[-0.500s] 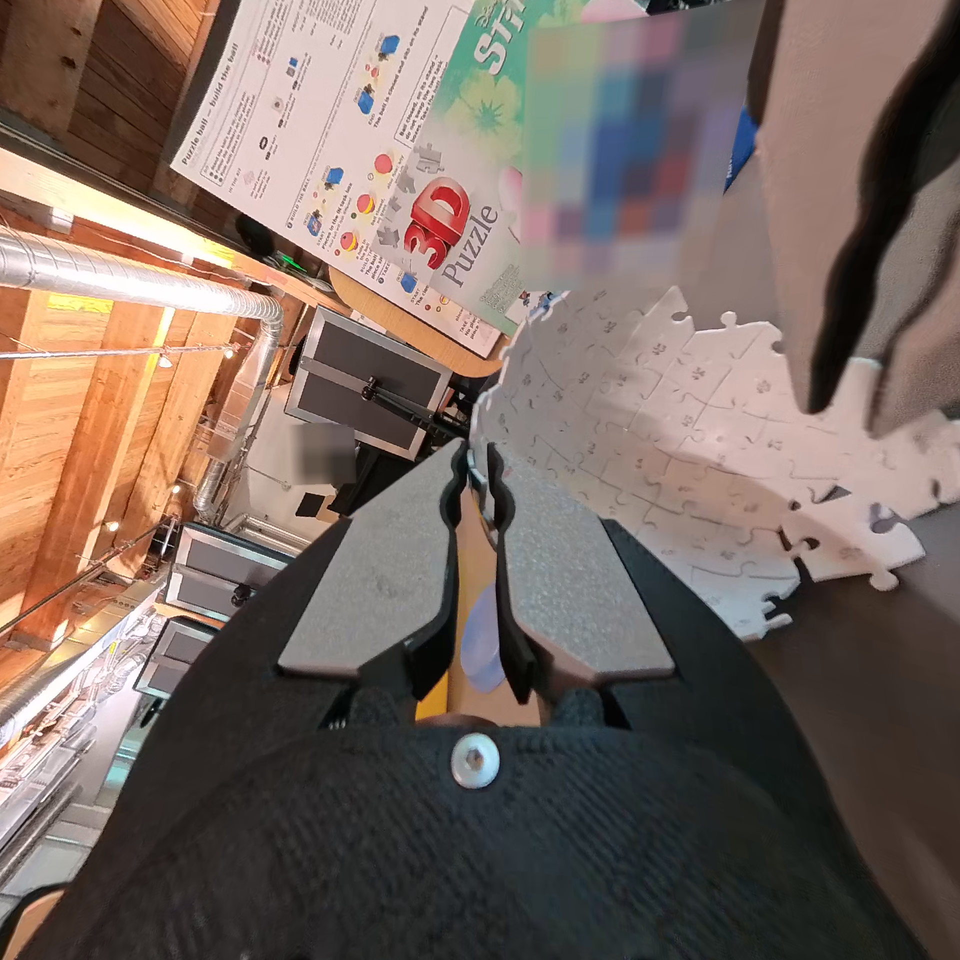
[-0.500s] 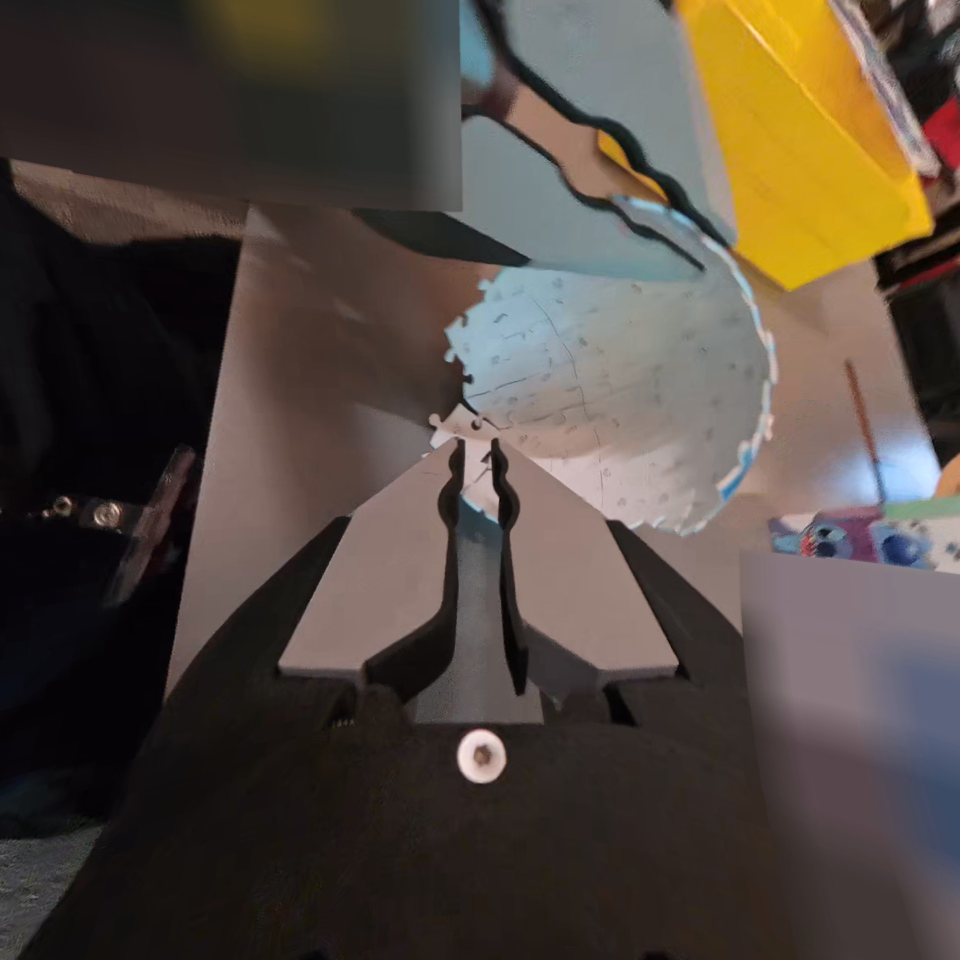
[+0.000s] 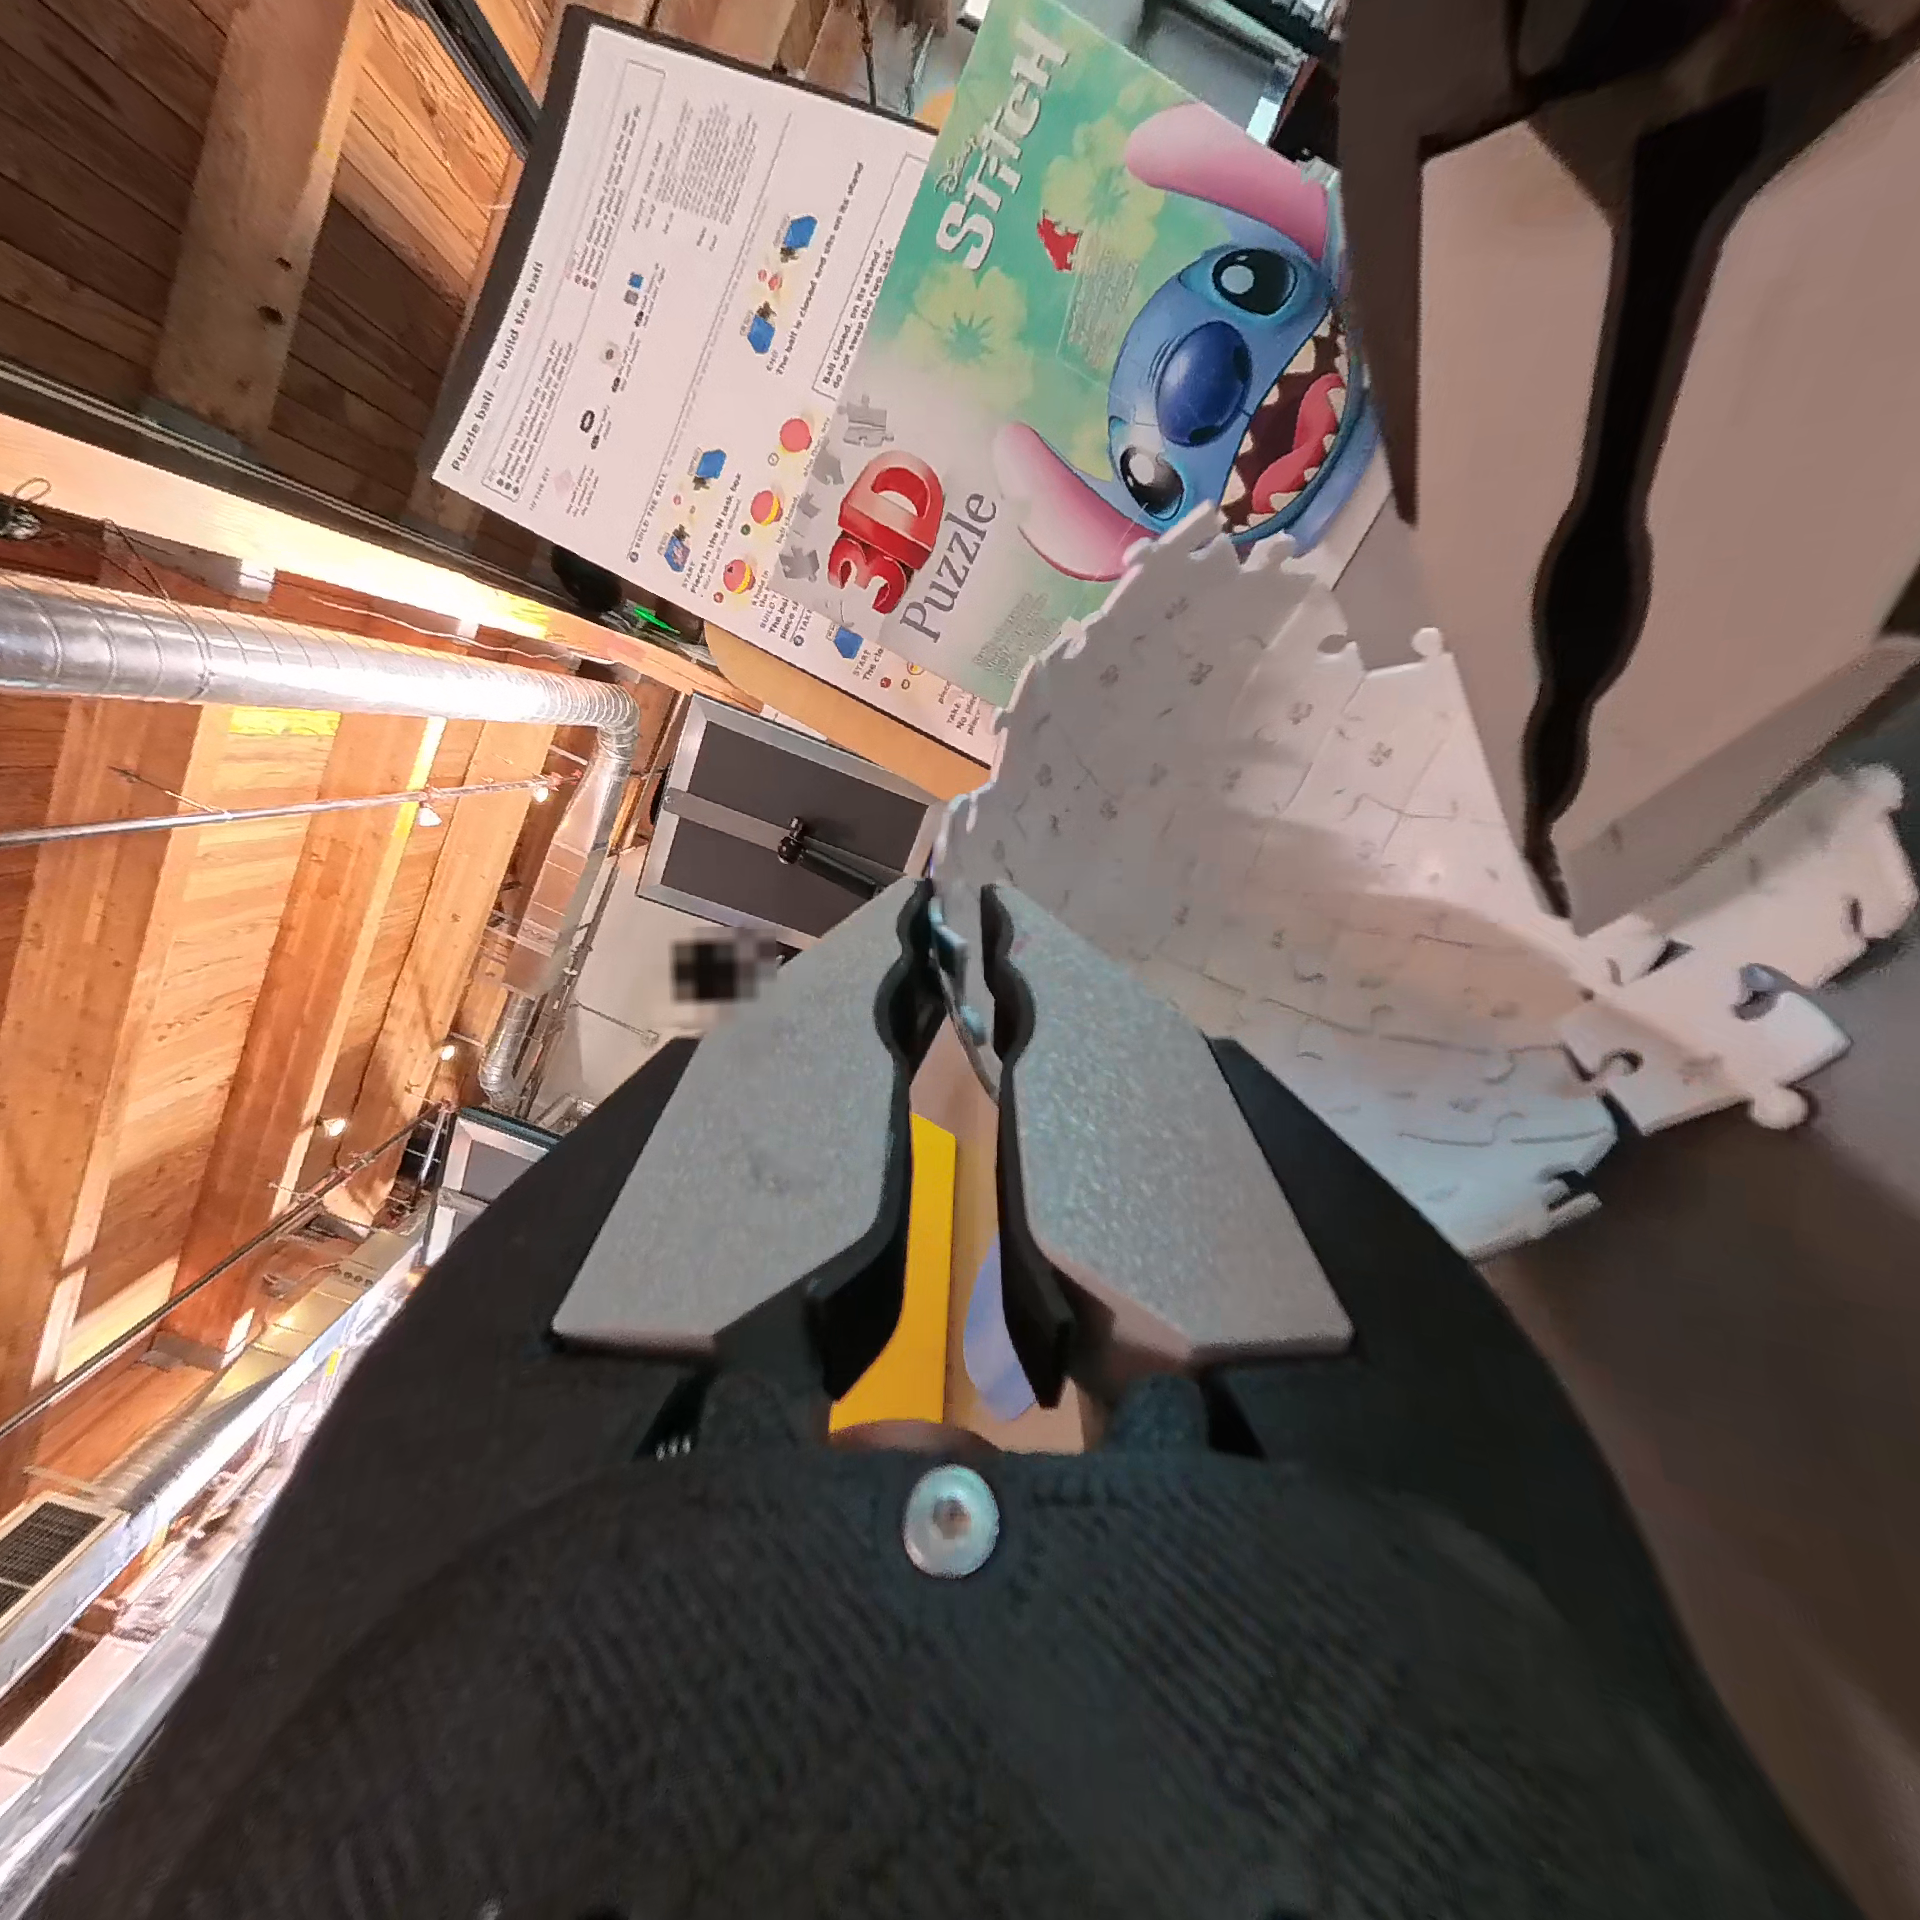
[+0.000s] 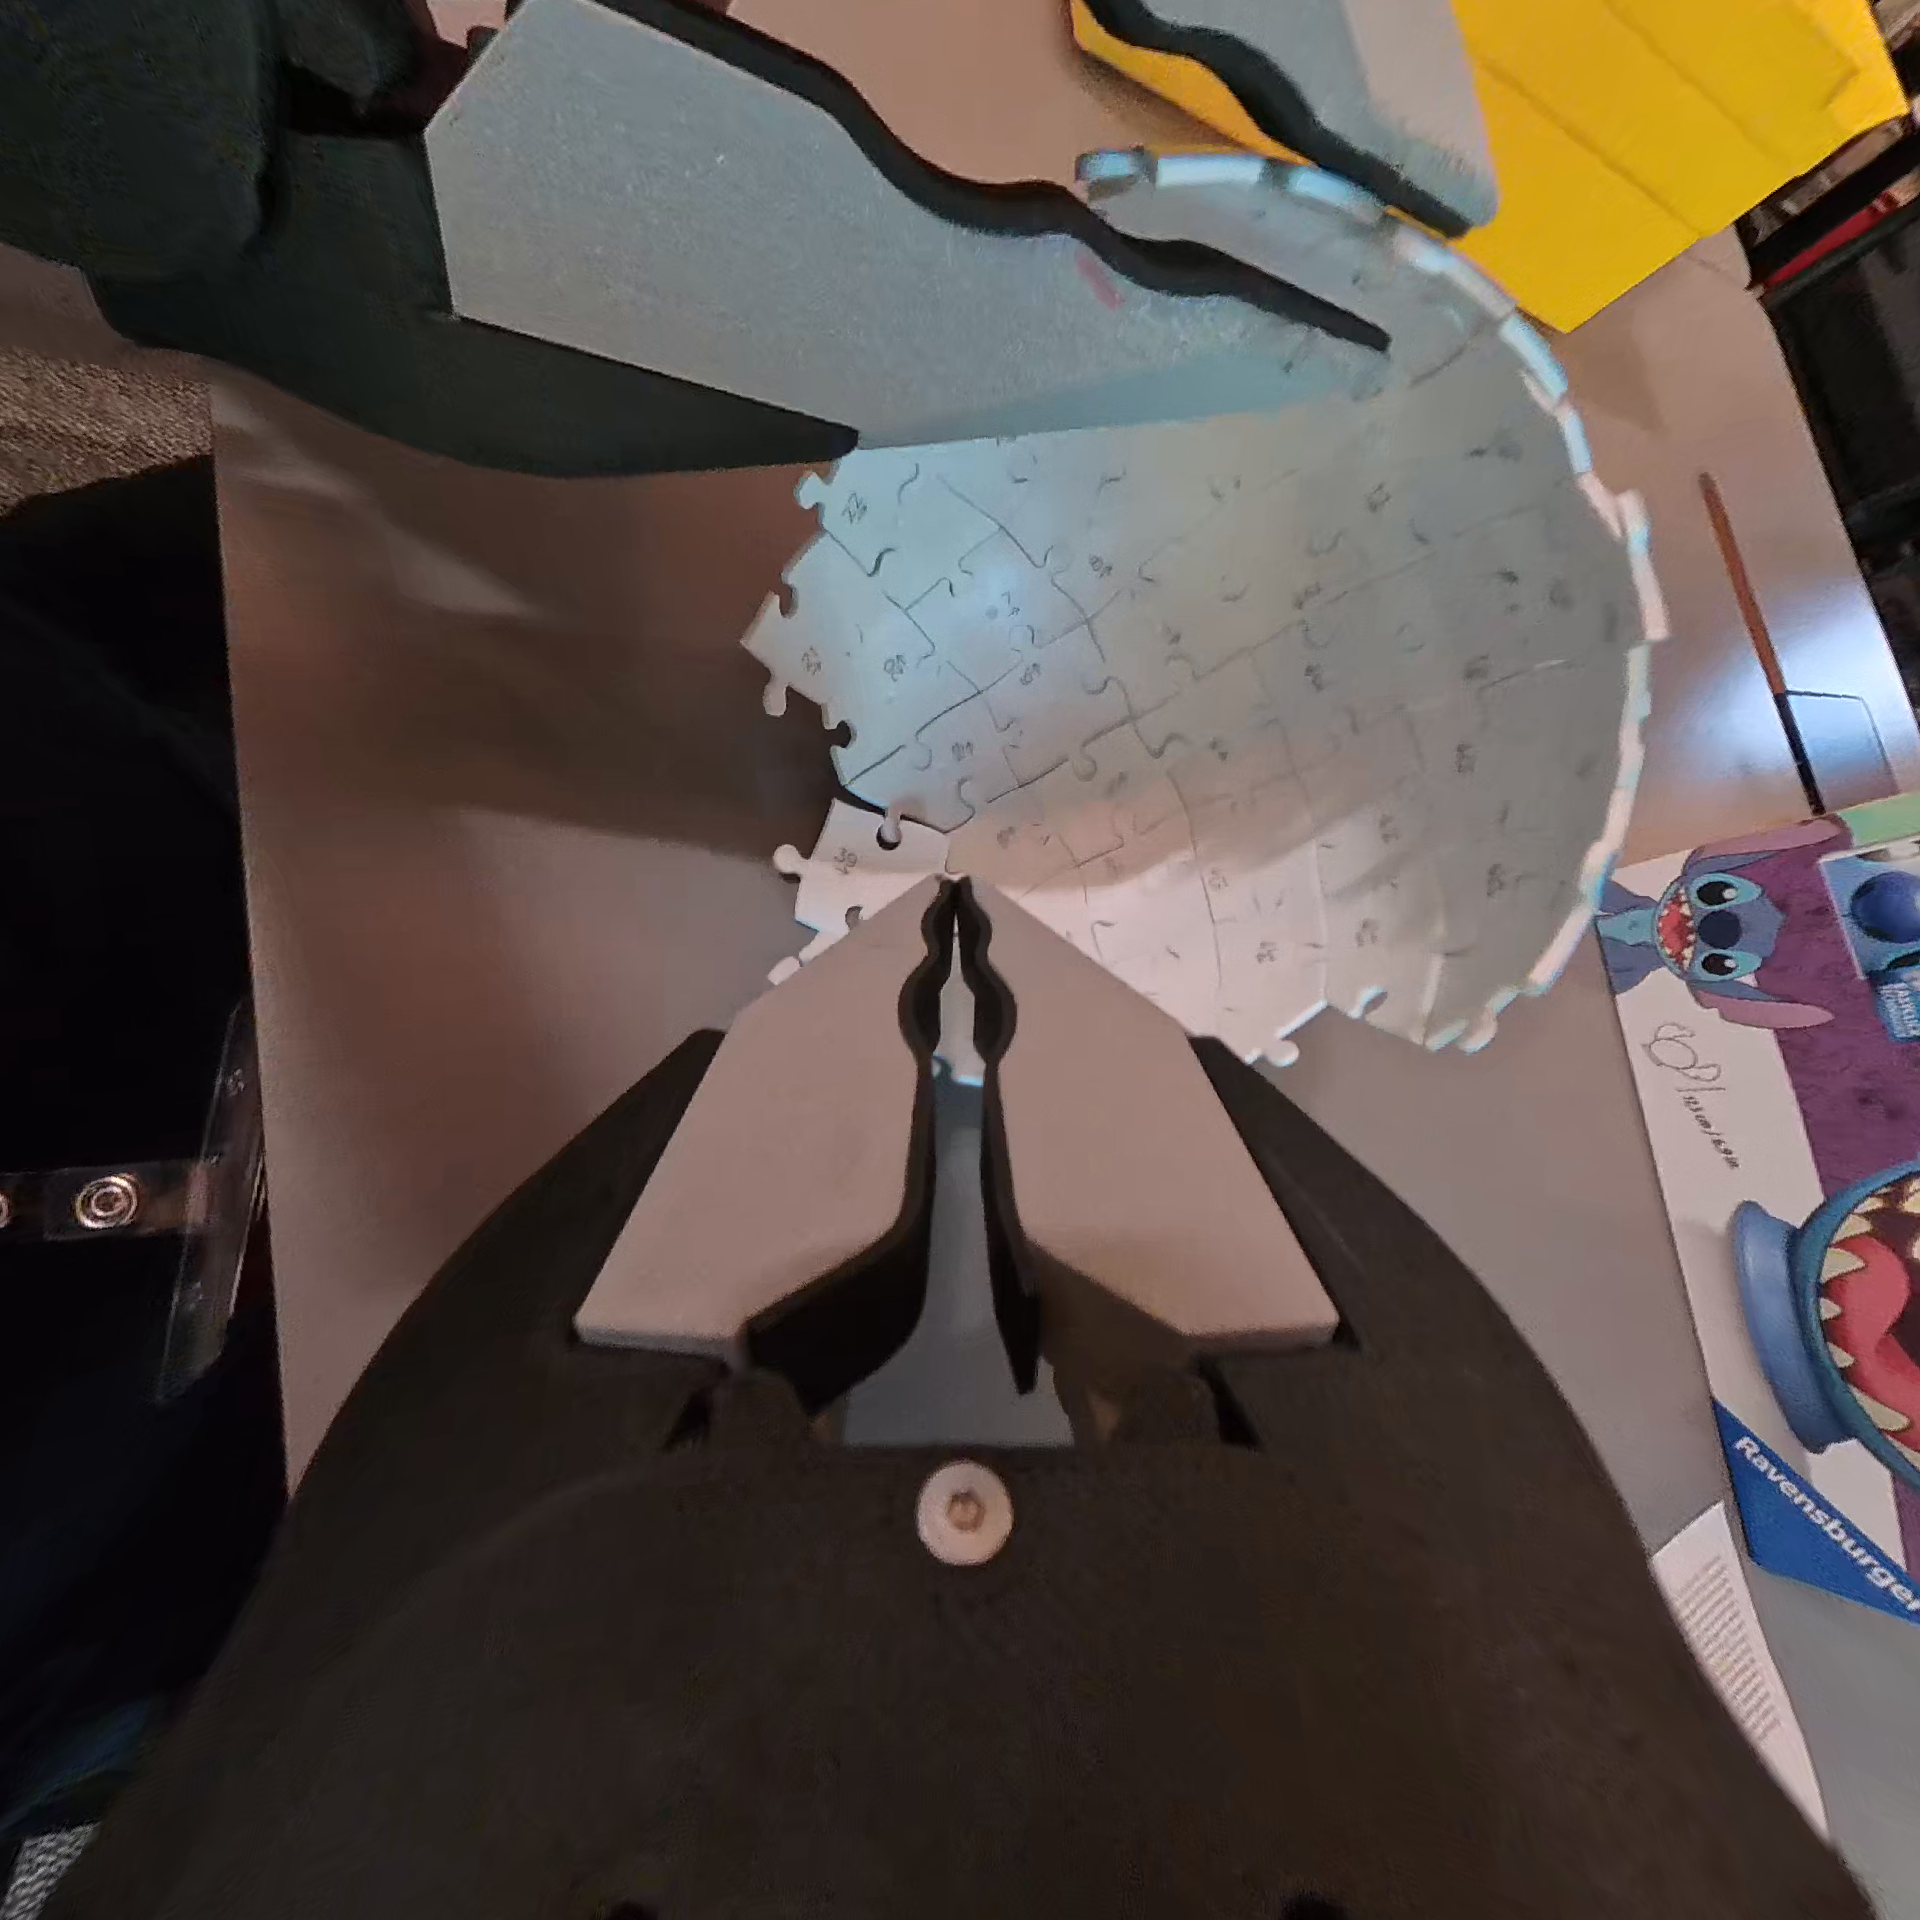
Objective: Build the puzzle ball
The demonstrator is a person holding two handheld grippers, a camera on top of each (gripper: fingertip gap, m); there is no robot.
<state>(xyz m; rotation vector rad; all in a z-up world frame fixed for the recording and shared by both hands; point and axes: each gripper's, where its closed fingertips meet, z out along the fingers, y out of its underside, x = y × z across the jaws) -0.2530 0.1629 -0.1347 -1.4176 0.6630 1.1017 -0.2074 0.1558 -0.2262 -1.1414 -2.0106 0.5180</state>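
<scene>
White half-built puzzle ball shell: left gripper jaws pinch its rim; right gripper jaws clamp the edge piece. Advise seating tabs squarely, light pressure.

Left gripper pinched on rim of white half-built puzzle ball, puzzle box behind.

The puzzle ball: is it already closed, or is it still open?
Open. The puzzle ball is only a partial shell: its white inside shows and its toothed rim is bare. The left gripper pinches that rim.
</scene>
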